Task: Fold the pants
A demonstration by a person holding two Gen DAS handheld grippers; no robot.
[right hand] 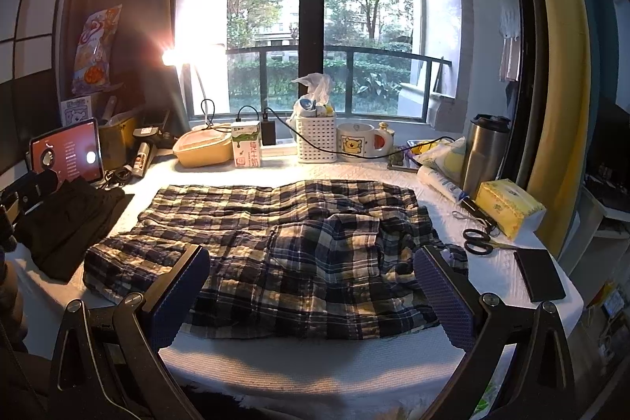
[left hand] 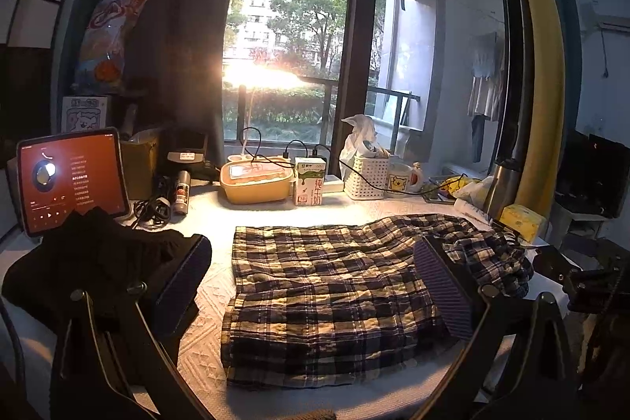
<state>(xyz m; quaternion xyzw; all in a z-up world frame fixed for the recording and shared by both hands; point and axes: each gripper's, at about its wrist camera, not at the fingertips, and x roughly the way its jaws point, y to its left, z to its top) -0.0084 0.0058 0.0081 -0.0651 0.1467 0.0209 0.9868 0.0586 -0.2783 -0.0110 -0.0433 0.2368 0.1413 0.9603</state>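
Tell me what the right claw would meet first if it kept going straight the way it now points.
Most likely the plaid pants: they lie spread on the table directly ahead of the open right claw, between its fingers. Depth is unclear, so if it travels level it could pass above them and reach the white basket.

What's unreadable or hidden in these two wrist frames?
- Plaid pants: waistband and leg ends can't be told apart in either view; the right end is bunched.
- Tablet: its text is too small in the left view, and its lower corner sits behind the black garment.
- Lamp: glare washes out its head in both views.
- Table: the near edge is cut off by the frame.
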